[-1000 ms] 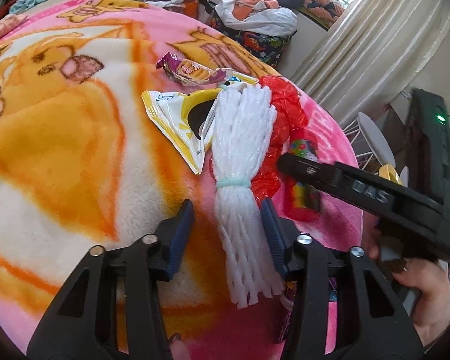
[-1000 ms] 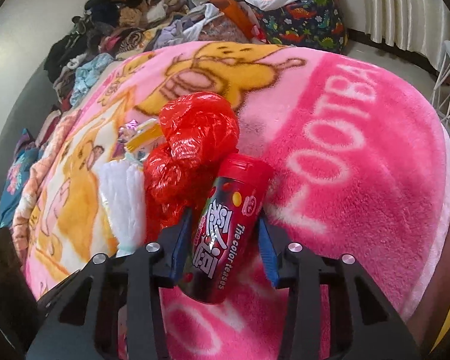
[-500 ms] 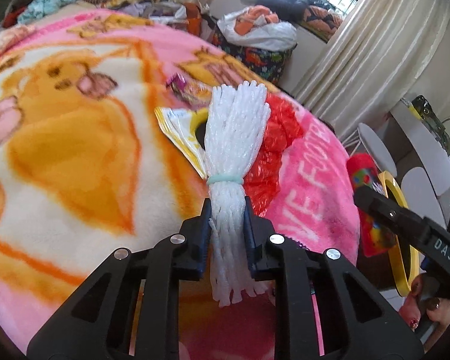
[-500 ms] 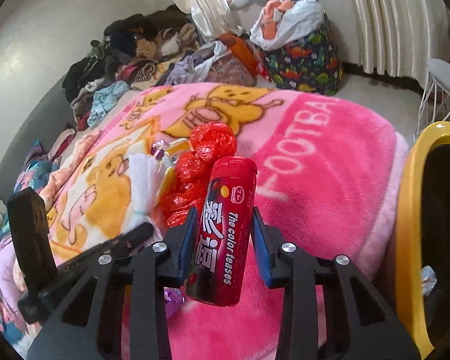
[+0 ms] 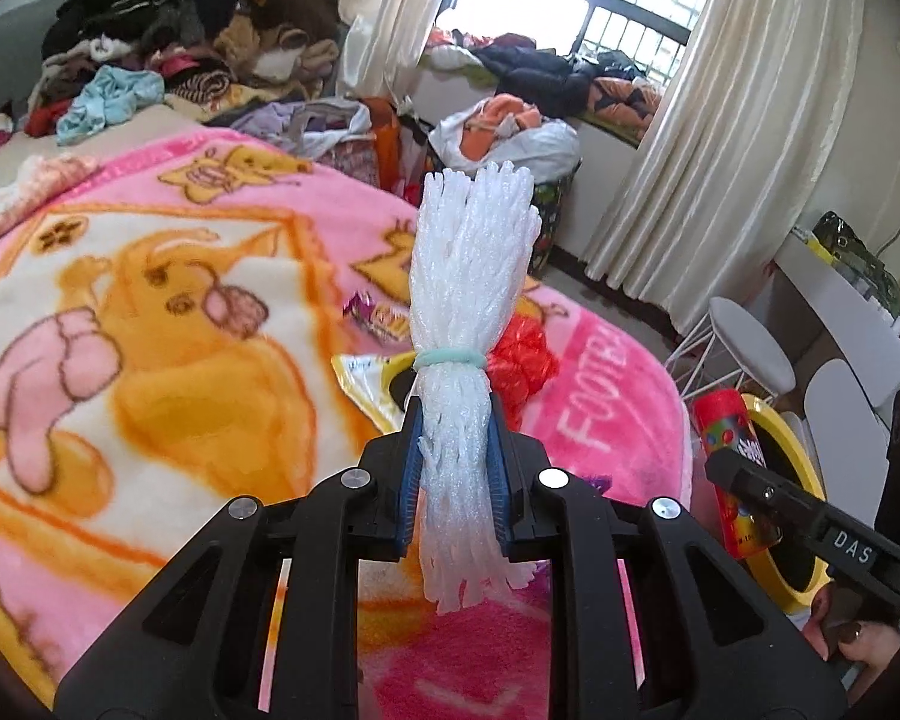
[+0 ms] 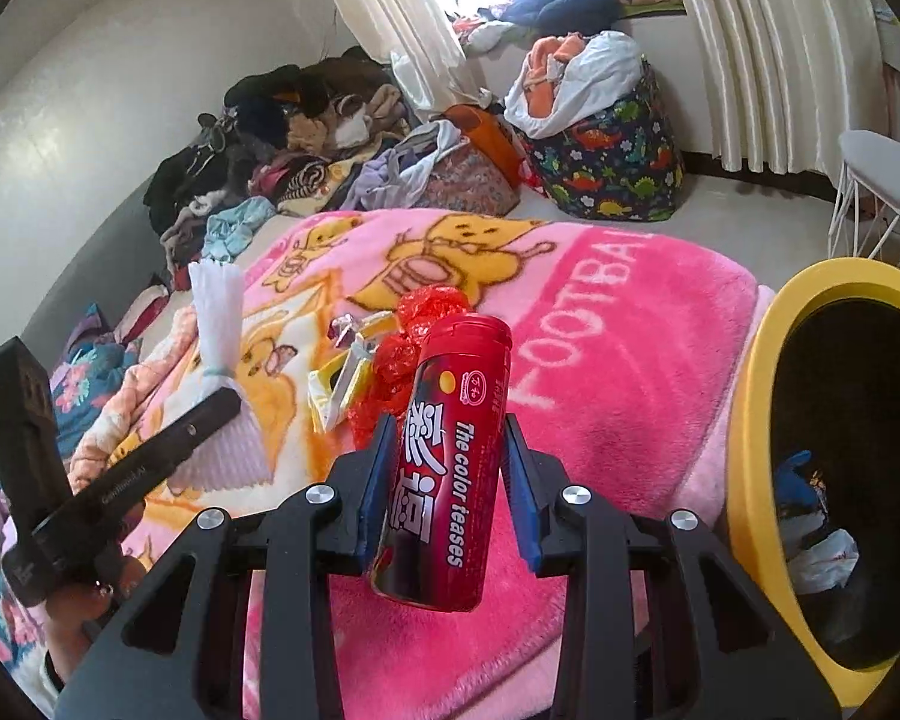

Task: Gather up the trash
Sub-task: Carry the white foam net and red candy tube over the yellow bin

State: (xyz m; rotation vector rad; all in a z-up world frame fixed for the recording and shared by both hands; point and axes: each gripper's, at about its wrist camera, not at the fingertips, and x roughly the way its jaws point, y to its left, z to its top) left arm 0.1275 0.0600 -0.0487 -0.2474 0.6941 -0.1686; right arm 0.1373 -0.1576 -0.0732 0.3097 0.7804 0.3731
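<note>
My left gripper (image 5: 453, 474) is shut on a white foam net bundle (image 5: 468, 300) tied with a pale green band, held upright above the pink blanket (image 5: 150, 360). My right gripper (image 6: 447, 468) is shut on a red candy tube (image 6: 450, 450), held above the blanket beside the yellow-rimmed trash bin (image 6: 750, 420). The tube also shows in the left wrist view (image 5: 729, 468), and the foam bundle in the right wrist view (image 6: 216, 312). On the blanket lie a red plastic bag (image 6: 414, 354), a yellow-white wrapper (image 5: 366, 378) and a purple wrapper (image 5: 378, 315).
The bin (image 5: 804, 480) stands off the bed's right edge and holds some trash (image 6: 816, 552). A white wire stool (image 5: 744, 354) stands beyond it. Piles of clothes (image 5: 180, 48) and a dinosaur-print bag (image 6: 606, 168) lie at the back by the curtains.
My left gripper closed on the foam bundle and lifted it off the blanket. My right gripper lifted the candy tube and carried it right, beside the bin.
</note>
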